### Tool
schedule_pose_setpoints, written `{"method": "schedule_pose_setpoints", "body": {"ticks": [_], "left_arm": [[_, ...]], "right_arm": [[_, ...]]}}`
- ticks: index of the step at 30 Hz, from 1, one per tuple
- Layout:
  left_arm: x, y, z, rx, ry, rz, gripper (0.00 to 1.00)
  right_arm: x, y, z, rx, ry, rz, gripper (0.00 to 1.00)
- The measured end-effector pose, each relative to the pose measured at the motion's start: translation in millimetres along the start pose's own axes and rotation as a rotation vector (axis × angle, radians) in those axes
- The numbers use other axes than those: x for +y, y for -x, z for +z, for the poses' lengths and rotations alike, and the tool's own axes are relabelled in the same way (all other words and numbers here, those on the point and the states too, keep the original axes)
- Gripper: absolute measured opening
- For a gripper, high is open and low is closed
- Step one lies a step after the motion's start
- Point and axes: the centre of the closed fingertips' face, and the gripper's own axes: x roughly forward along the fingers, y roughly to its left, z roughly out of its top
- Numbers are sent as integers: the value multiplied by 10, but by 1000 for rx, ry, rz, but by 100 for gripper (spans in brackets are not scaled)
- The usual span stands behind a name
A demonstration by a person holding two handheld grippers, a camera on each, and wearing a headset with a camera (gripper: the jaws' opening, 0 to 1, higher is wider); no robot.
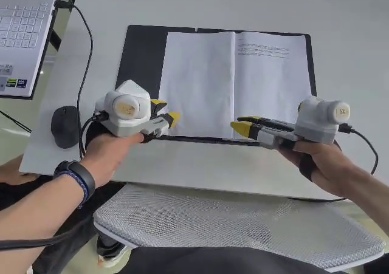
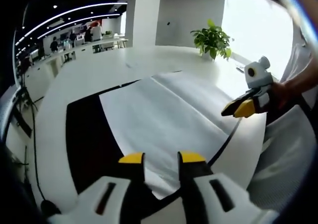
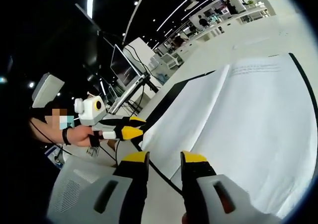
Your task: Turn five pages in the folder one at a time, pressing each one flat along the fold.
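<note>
Mesh chair back (image 1: 231, 222) sits closest, just before the white table (image 1: 200, 167). On that the black folder (image 1: 143, 61) lies spread, its near edge toward the person. By the lower corner of the left page (image 1: 194, 79) hovers the left claw (image 1: 165, 111), jaws parted, empty. At the right page (image 1: 270, 79) hangs the right claw (image 1: 243, 126), jaws slightly apart, holding nothing. Best pinch a single sheet there, carry it over, then sweep along the fold (image 1: 234, 79).

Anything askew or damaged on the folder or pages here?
Nothing stands out. The folder lies open and roughly square on the table, and its pages look flat, with no visible creases, tears or lifted corners. The left gripper and right gripper are open by its near edge, holding nothing.
</note>
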Motion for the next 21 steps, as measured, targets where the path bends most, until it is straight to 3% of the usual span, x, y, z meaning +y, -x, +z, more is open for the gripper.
{"method": "schedule_pose_setpoints", "body": {"ticks": [9,21], "left_arm": [[8,173,102,-21,-2,-2,32],[28,465,237,-56,-12,11,41]], "right_arm": [[-103,251,116,-43,40,-94,35],[-249,726,315,-110,86,-217,48]]}}
